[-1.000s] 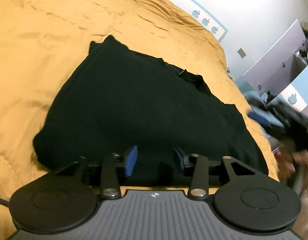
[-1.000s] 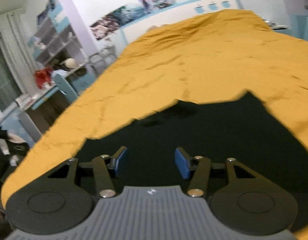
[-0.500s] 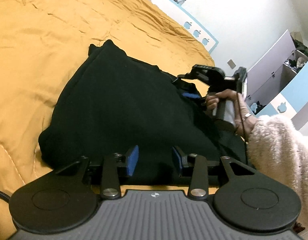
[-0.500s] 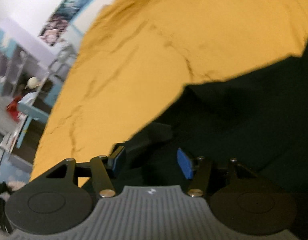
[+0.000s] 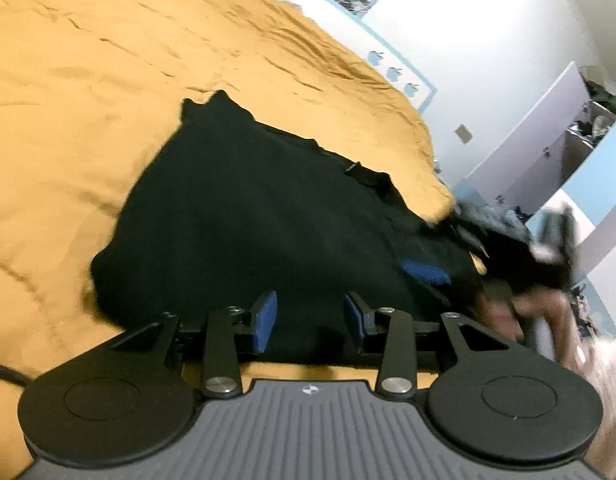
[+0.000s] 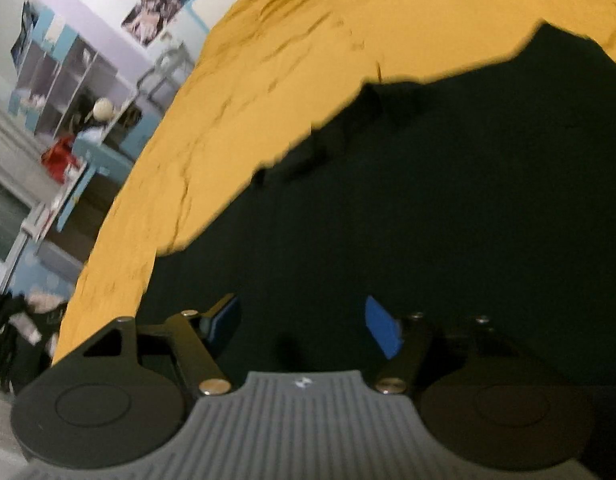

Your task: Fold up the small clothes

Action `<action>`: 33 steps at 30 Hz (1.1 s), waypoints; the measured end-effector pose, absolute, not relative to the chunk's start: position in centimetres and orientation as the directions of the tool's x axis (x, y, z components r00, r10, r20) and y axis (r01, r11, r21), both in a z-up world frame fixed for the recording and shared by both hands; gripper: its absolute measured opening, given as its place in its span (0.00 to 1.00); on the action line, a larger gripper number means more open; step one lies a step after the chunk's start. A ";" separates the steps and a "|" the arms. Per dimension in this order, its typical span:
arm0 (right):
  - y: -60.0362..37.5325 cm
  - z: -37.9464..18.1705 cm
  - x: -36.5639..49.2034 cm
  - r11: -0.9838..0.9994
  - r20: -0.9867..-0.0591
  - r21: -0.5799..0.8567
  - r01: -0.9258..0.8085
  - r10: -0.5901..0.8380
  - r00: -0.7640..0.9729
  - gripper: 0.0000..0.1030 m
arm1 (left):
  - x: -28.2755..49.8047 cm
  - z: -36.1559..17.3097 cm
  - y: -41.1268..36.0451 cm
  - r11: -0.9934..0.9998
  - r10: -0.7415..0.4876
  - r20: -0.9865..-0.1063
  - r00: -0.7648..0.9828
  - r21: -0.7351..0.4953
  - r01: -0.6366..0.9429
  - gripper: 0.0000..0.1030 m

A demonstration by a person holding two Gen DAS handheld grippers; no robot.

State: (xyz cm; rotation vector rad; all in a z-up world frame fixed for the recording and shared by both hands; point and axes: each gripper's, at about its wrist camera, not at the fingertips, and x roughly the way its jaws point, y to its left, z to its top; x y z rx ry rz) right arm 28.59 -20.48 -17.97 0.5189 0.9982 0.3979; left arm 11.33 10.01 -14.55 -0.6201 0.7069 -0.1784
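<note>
while the black, crumpled fabric garment lies spread on the mustard-yellow quilted bedcover straight ahead of both tools, the left gripper hangs over its near edge with its blue-padded jaws parted and nothing between them. off to that gripper's right, the right gripper shows as a blur low on the cloth, its own view showing its jaws spread wide over dark fabric, gripping nothing. beyond the bedcover's left edge, past the right gripper, stand pale blue-and-lilac shelves.
</note>
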 end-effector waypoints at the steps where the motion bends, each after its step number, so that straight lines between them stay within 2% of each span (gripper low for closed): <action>1: -20.7 -17.6 27.1 0.812 -0.680 0.575 -0.104 0.545 0.491 0.64 | 11.0 -14.2 10.1 0.804 -0.346 -0.557 0.755 -0.590 -0.067 0.46; 5: -21.2 -15.7 22.1 0.836 -0.692 0.521 -0.170 0.531 0.490 0.64 | 9.2 -13.0 11.0 0.780 -0.320 -0.563 0.762 -0.613 -0.125 0.48; 8: -21.5 -15.7 19.2 0.842 -0.721 0.519 -0.151 0.525 0.452 0.64 | 8.0 -12.2 11.9 0.773 -0.302 -0.564 0.768 -0.616 -0.149 0.49; 9: -21.7 -16.0 18.5 0.840 -0.726 0.524 -0.140 0.527 0.443 0.64 | 7.8 -11.9 12.2 0.778 -0.289 -0.565 0.773 -0.609 -0.155 0.53; 13: -22.3 -17.0 16.4 0.838 -0.702 0.525 -0.146 0.524 0.482 0.63 | 7.8 -11.8 14.1 0.773 -0.237 -0.574 0.784 -0.600 -0.206 0.54; 14: -22.4 -17.2 15.9 0.836 -0.695 0.530 -0.141 0.524 0.493 0.63 | 8.1 -12.3 14.8 0.748 -0.252 -0.572 0.780 -0.627 -0.219 0.53; 16: -22.2 -17.3 15.3 0.843 -0.688 0.511 -0.165 0.517 0.510 0.63 | 8.3 -13.2 15.6 0.704 -0.269 -0.576 0.772 -0.665 -0.250 0.43; 18: -21.9 -17.0 14.9 0.858 -0.693 0.478 -0.185 0.499 0.521 0.63 | 8.1 -13.0 15.8 0.691 -0.275 -0.576 0.770 -0.675 -0.258 0.43; 20: -21.0 -15.9 14.7 0.870 -0.699 0.429 -0.243 0.490 0.520 0.67 | 7.7 -11.8 16.0 0.707 -0.275 -0.574 0.771 -0.664 -0.243 0.49; 22: -19.0 -14.2 13.8 0.867 -0.699 0.340 -0.365 0.492 0.519 0.69 | 7.0 -10.4 16.3 0.735 -0.244 -0.575 0.781 -0.635 -0.237 0.60; 26: -13.7 -12.0 10.6 0.811 -0.664 0.142 -0.568 0.503 0.553 0.68 | 6.0 -9.0 17.9 0.750 -0.226 -0.575 0.786 -0.618 -0.236 0.61; 28: -10.8 -12.2 9.7 0.762 -0.661 0.112 -0.638 0.537 0.525 0.68 | 6.1 -8.7 18.9 0.752 -0.227 -0.587 0.777 -0.613 -0.243 0.61; 31: -7.1 -13.3 9.5 0.688 -0.674 0.140 -0.712 0.593 0.441 0.67 | 6.7 -8.4 20.2 0.775 -0.191 -0.621 0.760 -0.571 -0.271 0.60; 33: -4.9 -13.8 9.2 0.686 -0.679 0.074 -0.724 0.566 0.467 0.67 | 7.5 -8.3 21.2 0.781 -0.190 -0.620 0.761 -0.565 -0.266 0.60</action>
